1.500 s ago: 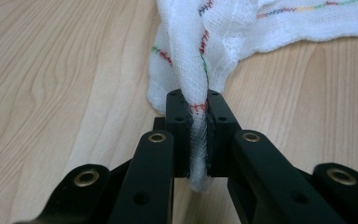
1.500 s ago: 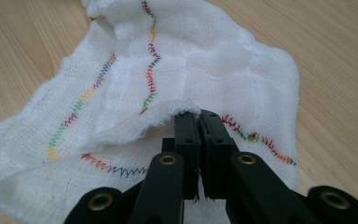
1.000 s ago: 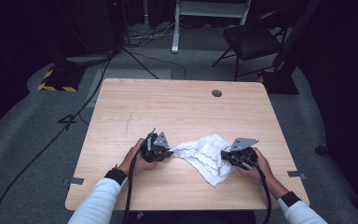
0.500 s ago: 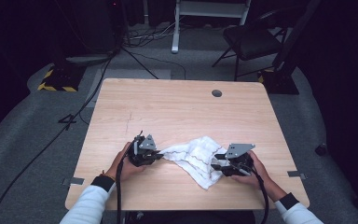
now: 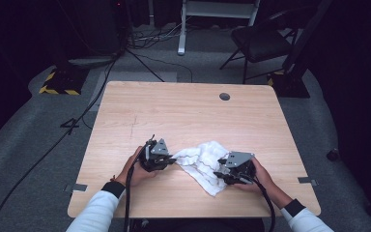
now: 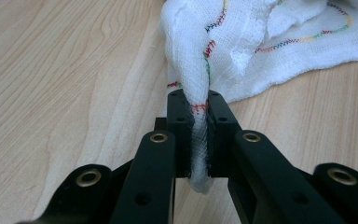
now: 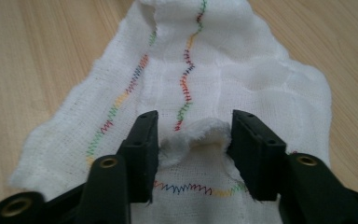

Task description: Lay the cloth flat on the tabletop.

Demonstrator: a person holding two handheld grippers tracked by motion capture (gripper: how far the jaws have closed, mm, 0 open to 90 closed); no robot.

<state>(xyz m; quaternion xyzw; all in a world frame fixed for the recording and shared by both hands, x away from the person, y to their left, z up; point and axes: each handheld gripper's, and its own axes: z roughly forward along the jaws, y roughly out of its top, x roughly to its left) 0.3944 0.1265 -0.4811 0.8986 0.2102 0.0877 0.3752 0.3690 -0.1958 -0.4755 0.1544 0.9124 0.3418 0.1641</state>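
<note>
A white gauze cloth (image 5: pixel 200 158) with multicoloured zigzag stitching lies crumpled on the wooden table (image 5: pixel 183 113), near its front edge. My left gripper (image 5: pixel 170 160) is at the cloth's left end and is shut on a pinched fold of the cloth (image 6: pixel 199 126). My right gripper (image 5: pixel 218 175) is at the cloth's right side. In the right gripper view its jaws stand apart over the cloth (image 7: pixel 200 84), with a raised fold (image 7: pixel 195 135) between them, so the right gripper (image 7: pixel 193 140) is open.
A round cable hole (image 5: pixel 224 96) sits near the table's far right. Beyond the table are a black chair (image 5: pixel 261 41), a white frame (image 5: pixel 217 14), floor cables (image 5: pixel 140 53) and a yellow-black striped block (image 5: pixel 58 82).
Both grippers have slid toward the front edge, dragging the cloth with them. The cloth is stretched out more between them than a second ago.
</note>
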